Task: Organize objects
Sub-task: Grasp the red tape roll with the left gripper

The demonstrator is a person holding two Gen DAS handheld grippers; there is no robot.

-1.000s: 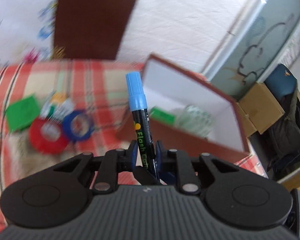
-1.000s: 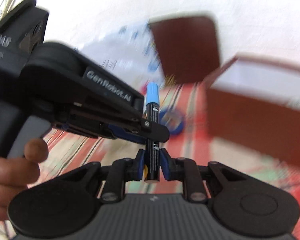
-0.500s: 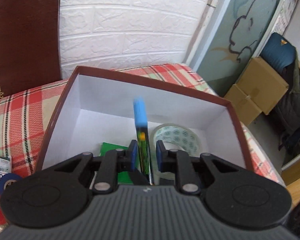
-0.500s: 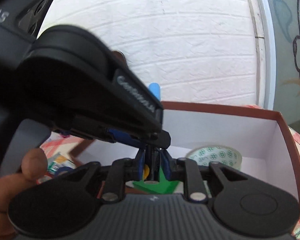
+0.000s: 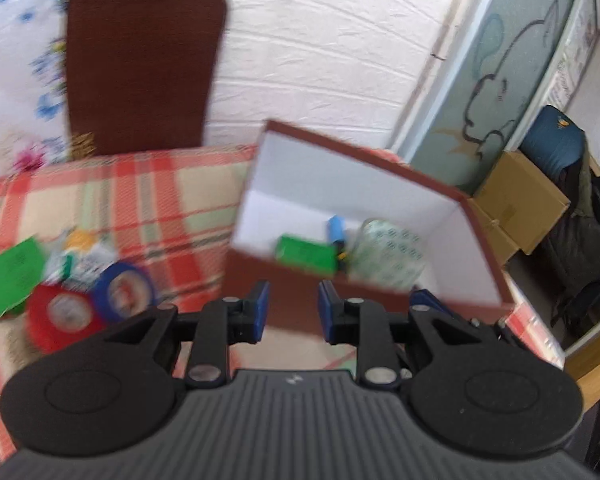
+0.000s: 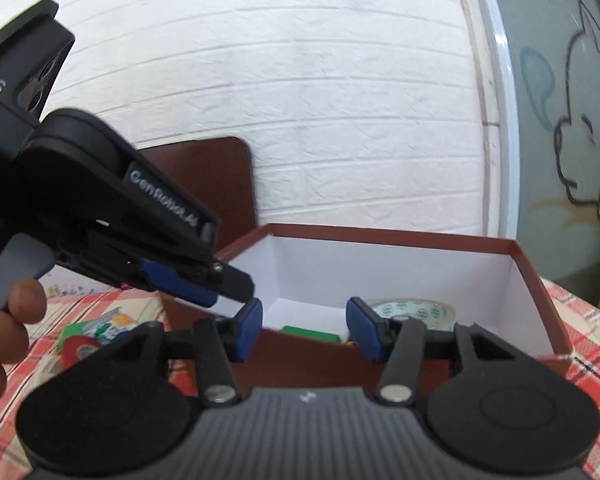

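Note:
The brown box (image 5: 380, 160) with a white inside stands on the plaid cloth; it also shows in the right wrist view (image 6: 396, 236). In it lie the blue-capped marker (image 5: 337, 236), a green pad (image 5: 306, 254) and a patterned tape roll (image 5: 388, 250). My left gripper (image 5: 290, 306) is open and empty, just in front of the box's near wall. My right gripper (image 6: 304, 328) is open and empty at the box's near edge, with the left gripper's body (image 6: 112, 216) close on its left.
On the cloth left of the box lie a red tape roll (image 5: 62, 318), a blue tape roll (image 5: 122, 290), a green pad (image 5: 14, 274) and small packets (image 5: 82, 258). A brown chair back (image 5: 140, 64) stands behind. Cardboard boxes (image 5: 516, 208) sit at the right.
Both grippers have opened and let go of the marker, which now lies in the box. The left gripper has drawn back from over the box to its near side.

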